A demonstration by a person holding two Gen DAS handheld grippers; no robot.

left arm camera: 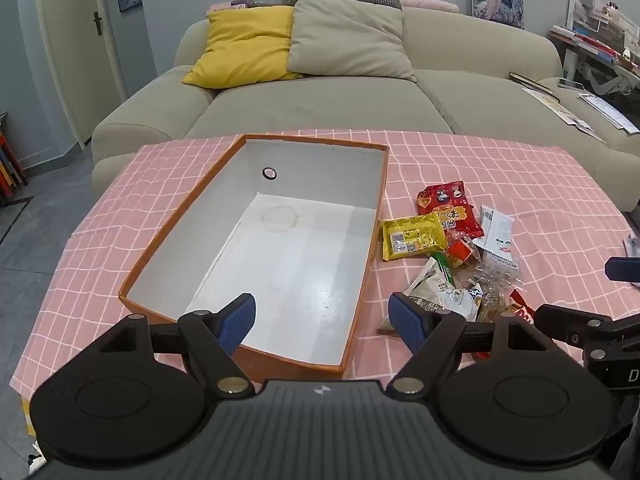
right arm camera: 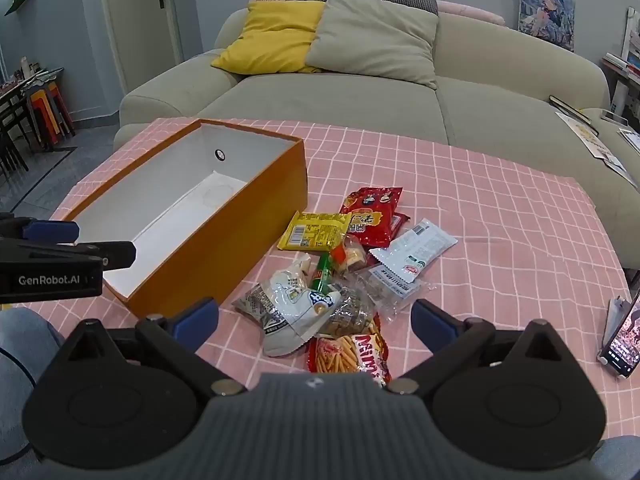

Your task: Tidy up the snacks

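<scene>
An open orange box [left arm camera: 289, 363] with a bare white inside stands on the pink checked tablecloth [left arm camera: 480, 168]. My left gripper [left arm camera: 324, 320] hovers open over its near end, nothing between the fingers. Right of the box lies a loose pile of snacks: a yellow packet [right arm camera: 316, 232], a red packet [right arm camera: 372, 212], a white sachet [right arm camera: 416, 248], a white cartoon bag [right arm camera: 296, 304], a green tube [right arm camera: 322, 272] and a red stick-snack packet [right arm camera: 348, 354]. My right gripper [right arm camera: 316, 316] hangs open just above the pile's near side, touching none of it.
A phone [right arm camera: 624, 340] leans upright at the table's right edge. A beige sofa [right arm camera: 360, 96] with a yellow cushion [right arm camera: 276, 36] runs close behind the table. In the right wrist view the left gripper [right arm camera: 92, 242] shows over the box [right arm camera: 248, 216].
</scene>
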